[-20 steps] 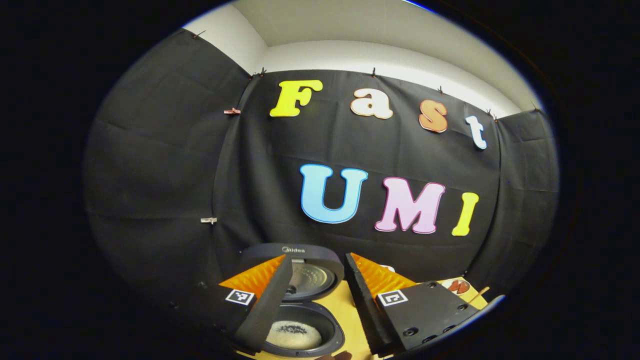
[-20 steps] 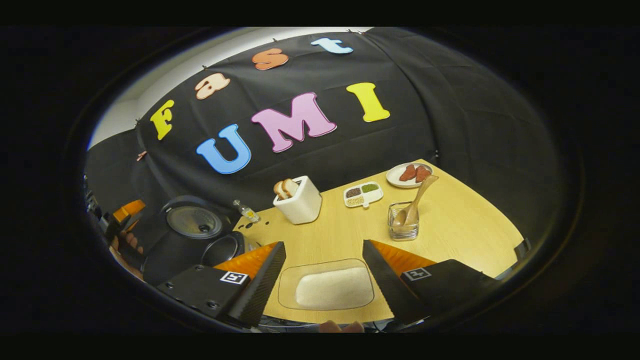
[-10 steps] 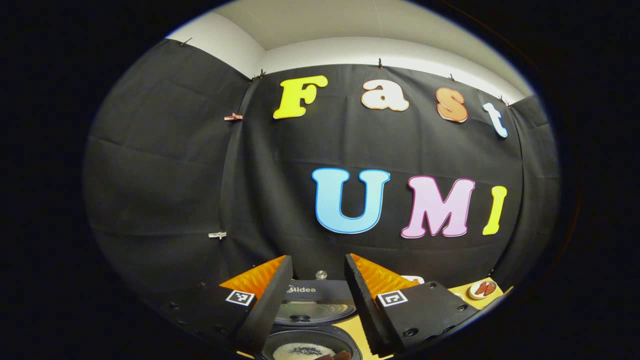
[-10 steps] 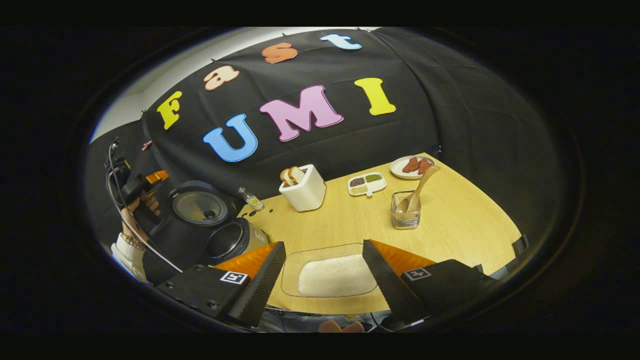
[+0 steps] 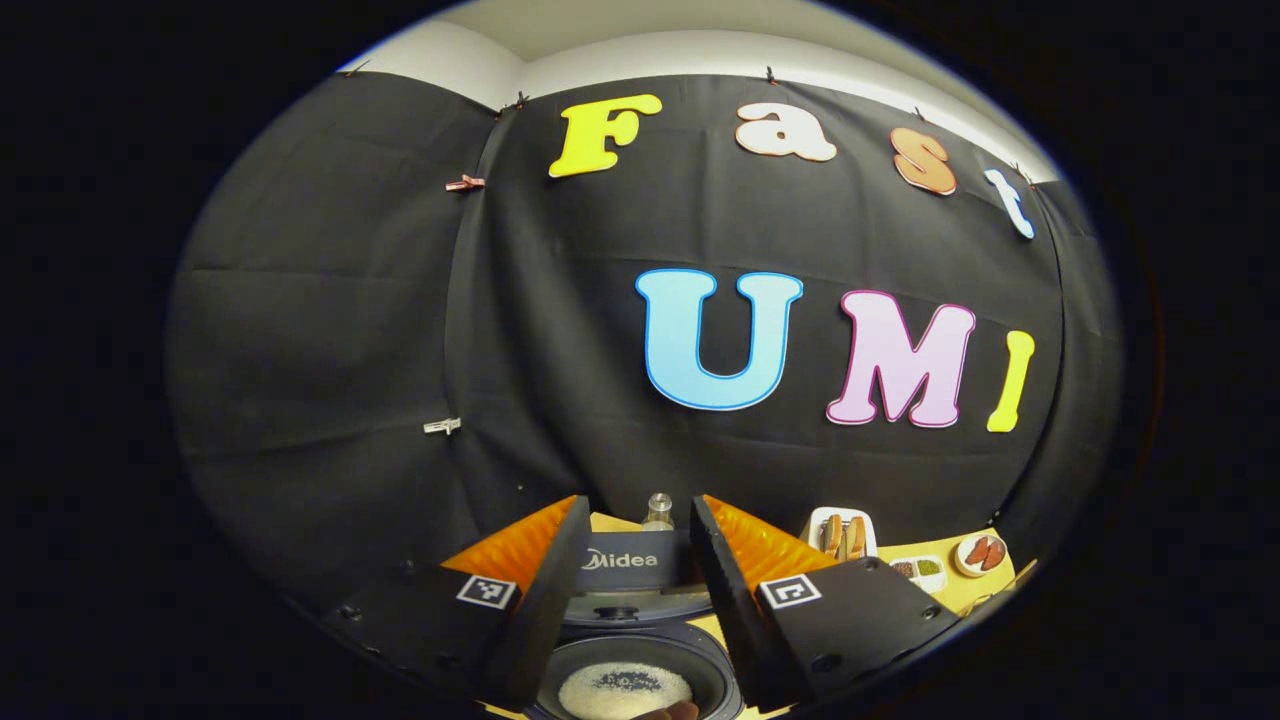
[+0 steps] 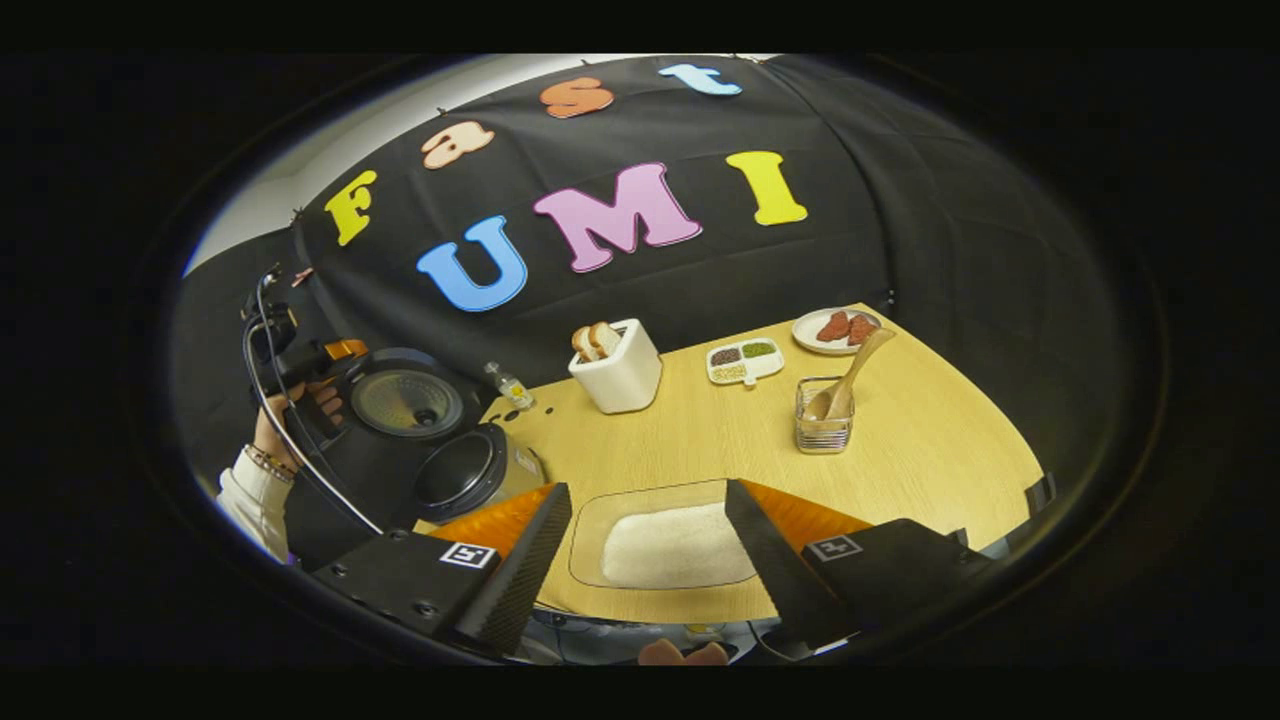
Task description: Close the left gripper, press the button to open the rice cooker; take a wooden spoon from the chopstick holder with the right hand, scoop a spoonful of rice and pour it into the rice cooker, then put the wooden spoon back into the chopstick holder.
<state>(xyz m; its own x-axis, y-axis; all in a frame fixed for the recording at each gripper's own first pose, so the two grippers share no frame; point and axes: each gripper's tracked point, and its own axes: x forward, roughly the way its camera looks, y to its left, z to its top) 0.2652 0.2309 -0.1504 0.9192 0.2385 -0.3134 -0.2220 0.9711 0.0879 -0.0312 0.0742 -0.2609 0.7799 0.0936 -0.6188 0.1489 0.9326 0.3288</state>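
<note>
One step looked done: the rice cooker (image 6: pixel 440 440) stood open at the surface's (image 6: pixel 920 450) left end, rice in its pot. The wooden spoon (image 6: pixel 850 375) sat in the chopstick holder (image 6: pixel 823 428). Both the left tool (image 5: pixel 630 560) and right tool (image 6: pixel 648 540) were released, empty; whether scooping remained, I couldn't tell.

A staged recording booth — black cloth wall (image 6: pixel 900 200) behind a wooden worktop (image 6: pixel 900 450) set with kitchenware.
</note>
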